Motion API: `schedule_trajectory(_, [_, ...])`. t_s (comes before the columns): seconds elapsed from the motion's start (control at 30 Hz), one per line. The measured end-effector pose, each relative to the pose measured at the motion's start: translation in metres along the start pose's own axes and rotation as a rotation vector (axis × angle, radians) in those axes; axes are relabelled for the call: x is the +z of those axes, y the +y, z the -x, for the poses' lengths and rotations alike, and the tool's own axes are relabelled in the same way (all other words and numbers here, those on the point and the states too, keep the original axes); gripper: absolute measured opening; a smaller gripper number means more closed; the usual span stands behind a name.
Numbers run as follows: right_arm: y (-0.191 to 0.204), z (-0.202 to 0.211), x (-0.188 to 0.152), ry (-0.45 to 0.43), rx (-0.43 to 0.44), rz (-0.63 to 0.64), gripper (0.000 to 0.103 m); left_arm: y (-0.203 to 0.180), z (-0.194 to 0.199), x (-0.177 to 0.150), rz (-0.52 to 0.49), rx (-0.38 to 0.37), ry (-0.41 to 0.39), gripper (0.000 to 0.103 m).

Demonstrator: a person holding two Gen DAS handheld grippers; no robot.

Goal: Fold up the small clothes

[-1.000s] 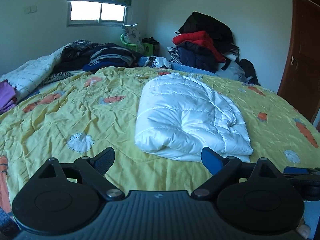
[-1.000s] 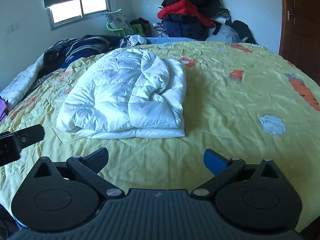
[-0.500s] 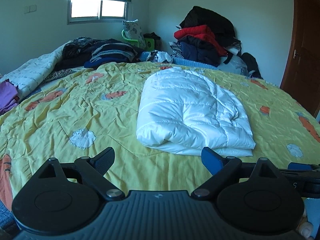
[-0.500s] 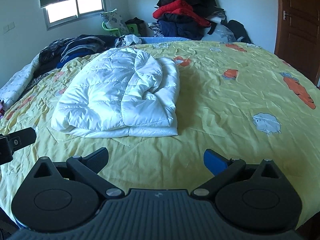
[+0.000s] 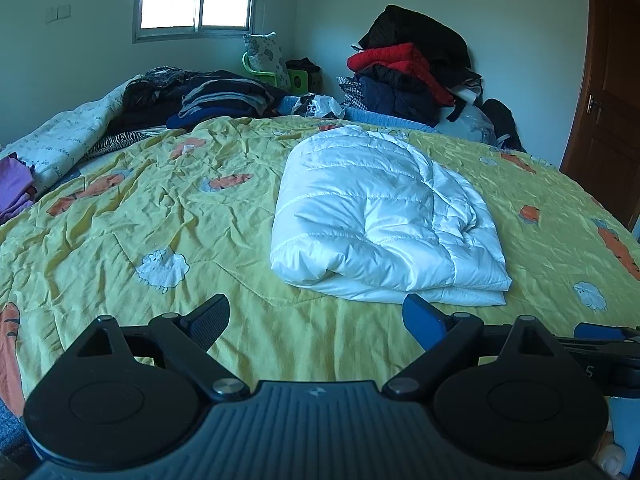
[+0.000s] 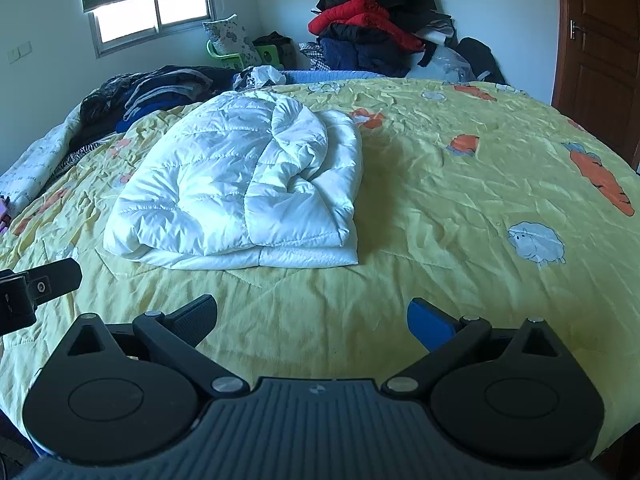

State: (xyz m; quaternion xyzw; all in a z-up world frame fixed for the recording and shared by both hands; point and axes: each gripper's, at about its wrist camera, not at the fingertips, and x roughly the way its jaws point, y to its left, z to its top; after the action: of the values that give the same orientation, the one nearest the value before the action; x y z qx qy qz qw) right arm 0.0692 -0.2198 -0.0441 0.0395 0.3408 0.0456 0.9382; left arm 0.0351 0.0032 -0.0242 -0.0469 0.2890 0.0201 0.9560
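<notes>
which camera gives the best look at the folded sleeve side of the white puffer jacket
The right wrist view: the white puffer jacket shows its folded-over layers and stacked edges clearly there. The left wrist view shows mostly its smooth quilted back and rolled near edge.

From my left view, the door (image 5: 608,112) is cut by the right edge and the purple cloth (image 5: 14,188) by the left. The right gripper (image 5: 600,334) shows only as a sliver at lower right. In my right view, the jacket's (image 6: 240,184) underside is hidden; its folded layers conceal the sleeves.
</notes>
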Motion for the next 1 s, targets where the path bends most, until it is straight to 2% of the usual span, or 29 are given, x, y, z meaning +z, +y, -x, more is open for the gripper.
schedule_trajectory(1.0, [0.0016, -0.0015, -0.0023, 0.008, 0.006, -0.001, 0.103, 0.0002, -0.0022, -0.002, 0.008, -0.002, 0.013, 0.094])
